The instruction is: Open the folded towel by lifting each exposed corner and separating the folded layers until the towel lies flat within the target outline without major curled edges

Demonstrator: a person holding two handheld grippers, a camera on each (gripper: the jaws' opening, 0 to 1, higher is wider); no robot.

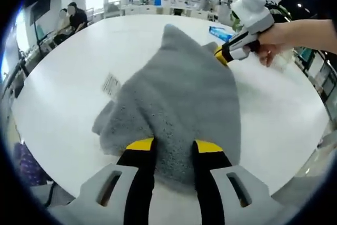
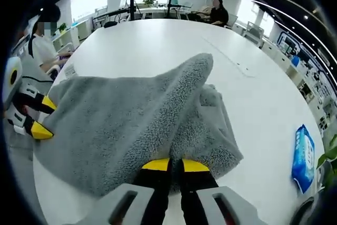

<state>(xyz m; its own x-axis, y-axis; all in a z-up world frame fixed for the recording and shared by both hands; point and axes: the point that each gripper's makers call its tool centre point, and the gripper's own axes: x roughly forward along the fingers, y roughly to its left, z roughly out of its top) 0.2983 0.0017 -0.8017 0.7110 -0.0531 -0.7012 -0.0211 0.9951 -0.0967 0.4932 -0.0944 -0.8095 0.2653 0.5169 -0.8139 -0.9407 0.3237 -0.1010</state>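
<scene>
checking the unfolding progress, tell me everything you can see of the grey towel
The grey towel is thick, fluffy terry cloth with a small white tag at one edge. It lies on the white table, partly lifted and still layered, not flat: a raised fold peaks in the middle, and a lower layer spreads beneath it in the right gripper view. The left gripper holds one edge between its jaws, and the right gripper is clamped on the opposite edge. No target outline is visible.

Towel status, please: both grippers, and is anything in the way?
Left gripper shut on towel edge. Right gripper shut on opposite edge. Towel lifted, still partly folded. Blue packet lies apart on table, not obstructing.
</scene>
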